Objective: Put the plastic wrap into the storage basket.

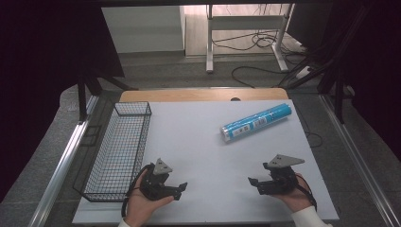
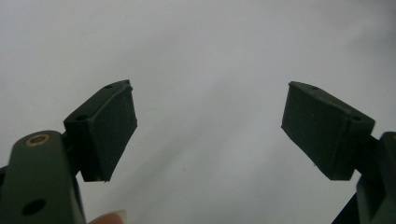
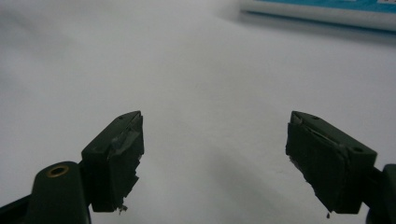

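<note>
White counter (image 1: 198,142) fills the scene, with grey floor behind. Along its left edge sits a long wire basket (image 1: 120,149). At far right, a blue tube (image 1: 256,122) lies on its side. Near the front, left gripper (image 1: 177,188) and right gripper (image 1: 254,183) rest apart, jaws released, holding nothing.

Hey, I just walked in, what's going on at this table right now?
A person sits at a white table with a two-jaw gripper in each hand. The left gripper and the right gripper both rest low near the front edge, jaws open, with nothing between them. A blue tube lies on its side farther back on the right, untouched. A black wire basket sits along the left edge. Nothing has been picked up yet.
</note>
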A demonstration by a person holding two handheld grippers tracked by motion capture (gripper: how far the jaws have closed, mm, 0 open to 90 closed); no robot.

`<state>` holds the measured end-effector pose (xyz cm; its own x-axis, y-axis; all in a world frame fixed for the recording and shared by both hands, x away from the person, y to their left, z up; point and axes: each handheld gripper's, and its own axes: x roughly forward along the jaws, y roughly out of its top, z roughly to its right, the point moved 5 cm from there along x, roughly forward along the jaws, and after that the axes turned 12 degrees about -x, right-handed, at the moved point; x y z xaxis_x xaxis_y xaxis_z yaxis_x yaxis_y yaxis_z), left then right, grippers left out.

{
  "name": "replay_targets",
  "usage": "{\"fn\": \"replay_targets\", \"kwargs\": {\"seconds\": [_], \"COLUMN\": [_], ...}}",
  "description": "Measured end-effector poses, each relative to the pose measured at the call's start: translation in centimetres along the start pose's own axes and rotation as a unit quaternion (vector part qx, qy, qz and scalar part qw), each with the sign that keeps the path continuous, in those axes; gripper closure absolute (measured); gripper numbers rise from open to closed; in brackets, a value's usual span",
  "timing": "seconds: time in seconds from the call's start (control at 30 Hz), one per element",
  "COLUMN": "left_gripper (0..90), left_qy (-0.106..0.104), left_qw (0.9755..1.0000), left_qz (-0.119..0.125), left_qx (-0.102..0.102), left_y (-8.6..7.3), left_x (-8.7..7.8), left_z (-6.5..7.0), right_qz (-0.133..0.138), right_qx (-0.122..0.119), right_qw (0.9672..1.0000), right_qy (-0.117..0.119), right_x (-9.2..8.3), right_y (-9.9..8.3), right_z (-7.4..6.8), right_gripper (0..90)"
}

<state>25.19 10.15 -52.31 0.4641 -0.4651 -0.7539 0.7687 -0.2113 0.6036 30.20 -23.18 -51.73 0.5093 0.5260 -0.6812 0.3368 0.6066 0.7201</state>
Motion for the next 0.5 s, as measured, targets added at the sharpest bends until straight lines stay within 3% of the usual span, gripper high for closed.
{"fn": "replay_targets", "kwargs": {"seconds": [0.1,0.5], "left_gripper": [17.6,17.3], "left_qy": [-0.001,-0.001], "left_qw": [1.0,1.0], "left_qz": [0.0,0.002], "left_qx": [0.0,0.001], "left_y": [-0.01,-0.05], "left_x": [0.07,0.06], "left_z": [0.04,0.09], "right_qz": [0.01,0.0], "right_qx": [0.005,0.008], "right_qw": [0.9999,0.9994], "right_qy": [0.005,0.033], "right_x": [-0.07,0.38], "right_y": [0.22,-0.04], "right_z": [-0.12,-0.54], "right_gripper": [21.2,24.1]}}
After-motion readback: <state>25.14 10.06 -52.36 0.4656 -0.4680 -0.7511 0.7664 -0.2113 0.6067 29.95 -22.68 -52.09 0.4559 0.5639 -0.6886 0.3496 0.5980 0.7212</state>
